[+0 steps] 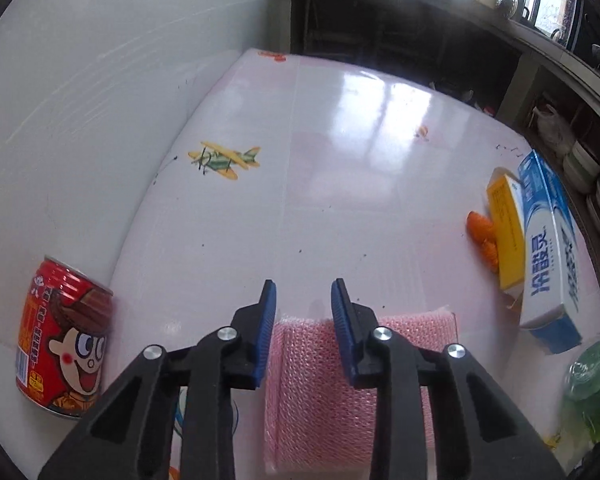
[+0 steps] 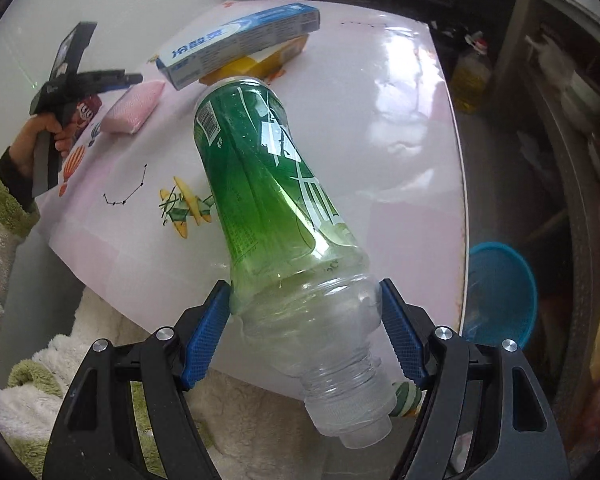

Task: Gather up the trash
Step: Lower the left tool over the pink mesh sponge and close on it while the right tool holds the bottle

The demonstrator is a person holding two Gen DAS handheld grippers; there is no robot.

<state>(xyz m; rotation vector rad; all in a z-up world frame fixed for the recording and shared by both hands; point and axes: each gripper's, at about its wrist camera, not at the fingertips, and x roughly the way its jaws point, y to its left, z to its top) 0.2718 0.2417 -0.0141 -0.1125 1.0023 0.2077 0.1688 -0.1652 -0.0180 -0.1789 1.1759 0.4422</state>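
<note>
My right gripper (image 2: 304, 328) is shut on a clear plastic bottle with a green label (image 2: 268, 184). It grips the bottle at its shoulder, with the uncapped neck toward the camera, and holds it tilted over the table's near edge. That bottle shows at the lower right (image 1: 592, 384) of the left wrist view. My left gripper (image 1: 304, 292) hovers over a pink sponge pad (image 1: 312, 392) lying flat on the table. Its jaws stand a narrow gap apart and do not press on the pad. A red drink can (image 1: 64, 336) stands to its left by the wall.
A blue-and-white carton (image 1: 548, 248) leans on a yellow box (image 1: 508, 232) with orange scraps (image 1: 482, 236) beside them. The glossy table (image 1: 340, 120) meets a white wall on the left. A blue basket (image 2: 500, 292) sits on the floor right of the table. Shelves of dishes stand beyond.
</note>
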